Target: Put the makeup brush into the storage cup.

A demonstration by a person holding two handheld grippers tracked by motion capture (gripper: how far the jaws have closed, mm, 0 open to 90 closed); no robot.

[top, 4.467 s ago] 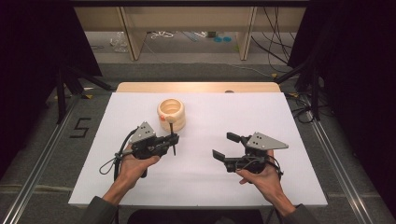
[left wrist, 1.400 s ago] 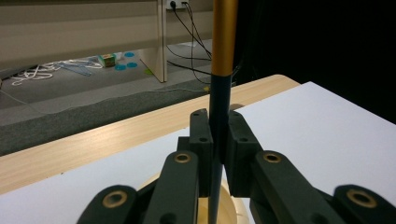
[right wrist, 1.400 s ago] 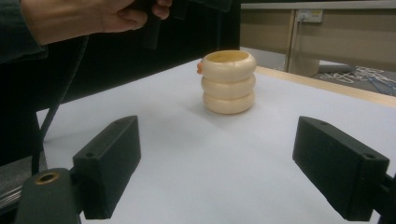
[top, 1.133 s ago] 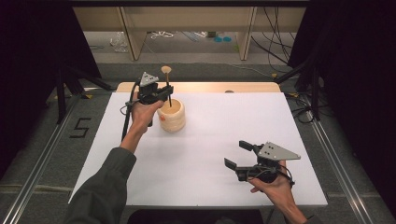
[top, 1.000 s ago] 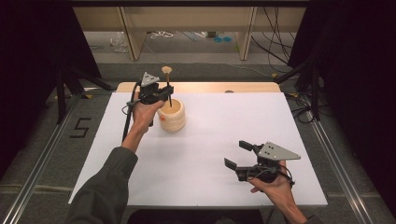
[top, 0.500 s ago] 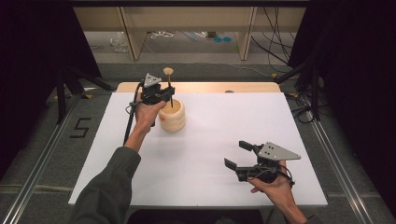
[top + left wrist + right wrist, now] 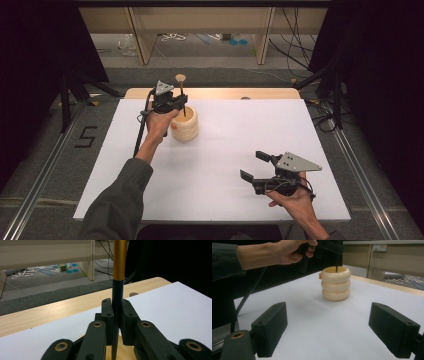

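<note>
Left gripper [image 7: 176,103] clamped on thin dark stick [image 7: 117,315], gold upper section, upper left of high view, standing in ribbed cream holder [image 7: 185,125]. Stick likely light, stiff, slick; grip mid-shaft, keep vertical. Right gripper [image 7: 254,167] wide open, empty, lower right.

The jaws clamp an upright black-and-gold stick [image 7: 117,290] above the table [image 7: 175,310].

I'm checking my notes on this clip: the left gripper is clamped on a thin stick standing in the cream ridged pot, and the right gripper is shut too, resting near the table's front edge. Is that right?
One thing is off: the right gripper is open, its jaws wide apart with nothing between them, as the right gripper view shows. The left gripper is indeed clamped on the stick standing in the cream ridged pot.
</note>
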